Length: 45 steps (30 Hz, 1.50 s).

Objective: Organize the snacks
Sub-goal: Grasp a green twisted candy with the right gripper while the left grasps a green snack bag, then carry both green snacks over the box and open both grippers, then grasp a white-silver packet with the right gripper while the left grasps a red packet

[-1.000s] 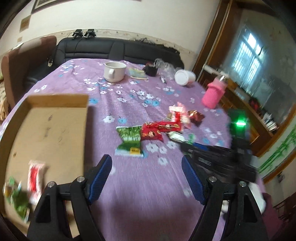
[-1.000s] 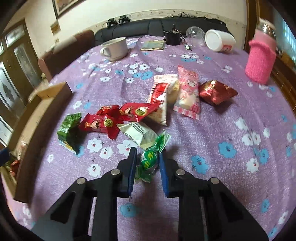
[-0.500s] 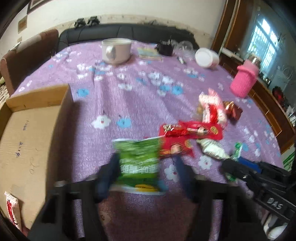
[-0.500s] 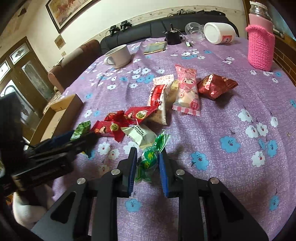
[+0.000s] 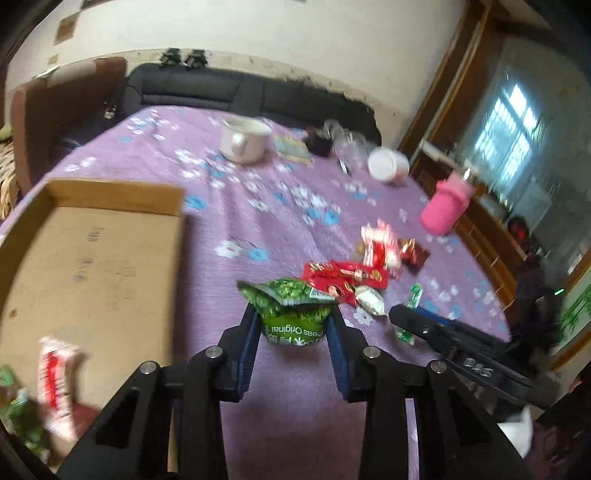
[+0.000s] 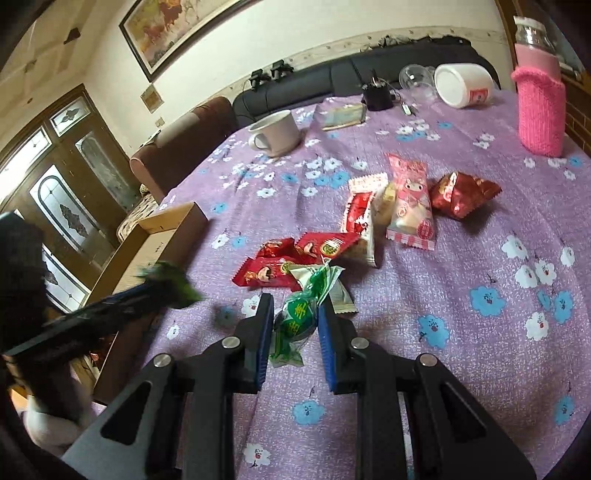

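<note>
While the left gripper (image 5: 293,338) is clamped on the green pea bag (image 5: 291,314), lifted just right of the cardboard box (image 5: 92,266), I'd carry it fully over the rim before letting go; right gripper (image 6: 295,328) pinches 1 green candy (image 6: 297,317); 2 snacks already boxed.

A cream plastered wall (image 6: 332,33) runs behind the scene, with a dark-framed painting (image 6: 177,29) hanging high on it and a patterned border strip at its foot. Against it stands a long black leather sofa (image 5: 236,92), and beside that a brown upholstered armchair (image 5: 40,122) with a pale cloth on its back. A dark wooden door with frosted patterned glass panes (image 6: 66,206) sits at the left. Opposite, a dark wood frame (image 5: 443,92) borders a barred window (image 5: 513,122) letting in pale daylight.
</note>
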{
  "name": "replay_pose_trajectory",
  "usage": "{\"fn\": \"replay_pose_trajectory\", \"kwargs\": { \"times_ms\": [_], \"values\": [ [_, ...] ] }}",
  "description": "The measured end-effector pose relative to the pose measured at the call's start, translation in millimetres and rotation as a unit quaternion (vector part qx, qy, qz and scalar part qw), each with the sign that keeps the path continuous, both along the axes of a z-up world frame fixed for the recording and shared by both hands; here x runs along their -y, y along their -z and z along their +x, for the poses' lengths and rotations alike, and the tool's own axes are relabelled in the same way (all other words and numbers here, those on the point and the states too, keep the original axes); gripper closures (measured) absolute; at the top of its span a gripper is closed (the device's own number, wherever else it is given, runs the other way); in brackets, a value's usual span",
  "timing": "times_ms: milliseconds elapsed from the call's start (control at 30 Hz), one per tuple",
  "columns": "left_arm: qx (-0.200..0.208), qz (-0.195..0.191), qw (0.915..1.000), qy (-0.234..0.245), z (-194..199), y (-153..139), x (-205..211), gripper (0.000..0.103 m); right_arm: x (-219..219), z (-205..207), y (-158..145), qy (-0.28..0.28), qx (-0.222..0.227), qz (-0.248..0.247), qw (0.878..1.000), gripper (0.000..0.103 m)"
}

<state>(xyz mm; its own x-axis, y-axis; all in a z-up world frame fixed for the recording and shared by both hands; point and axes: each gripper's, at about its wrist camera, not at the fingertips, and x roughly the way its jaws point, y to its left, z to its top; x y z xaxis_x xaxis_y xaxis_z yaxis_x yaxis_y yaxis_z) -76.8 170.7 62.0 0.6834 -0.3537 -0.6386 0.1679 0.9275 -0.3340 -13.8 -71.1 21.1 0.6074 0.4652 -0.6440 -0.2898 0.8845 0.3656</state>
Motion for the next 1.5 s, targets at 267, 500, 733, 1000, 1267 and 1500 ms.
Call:
{"fn": "replay_pose_trajectory", "kwargs": {
  "times_ms": [267, 500, 733, 1000, 1267, 1500],
  "values": [
    [0.032, -0.036, 0.9963, -0.071, -37, -22, -96, 0.068, -17, -17, -14, -0.014, 0.0, 0.004, 1.0, 0.078],
    [0.01, -0.044, 0.9879, -0.148, -38, -3, -165, 0.068, -93, -23, -43, -0.106, -0.013, 0.016, 0.994, 0.077],
    [-0.01, -0.071, 0.9807, -0.182, -38, 15, -198, 0.055, -196, -16, -36, -0.188, -0.043, -0.013, 0.981, 0.077],
    [0.006, -0.09, 0.9819, -0.167, -64, 5, -198, 0.035, -252, -7, -16, -0.212, -0.065, -0.044, 0.974, 0.073],
    [0.043, -0.144, 0.9799, -0.13, -96, -18, -178, 0.025, -150, -25, -66, -0.117, 0.028, -0.039, 0.992, 0.044],
    [0.044, -0.123, 0.9886, -0.075, -90, -29, -120, 0.024, -4, -12, -59, 0.038, 0.015, -0.08, 0.996, 0.027]
  ]
}}
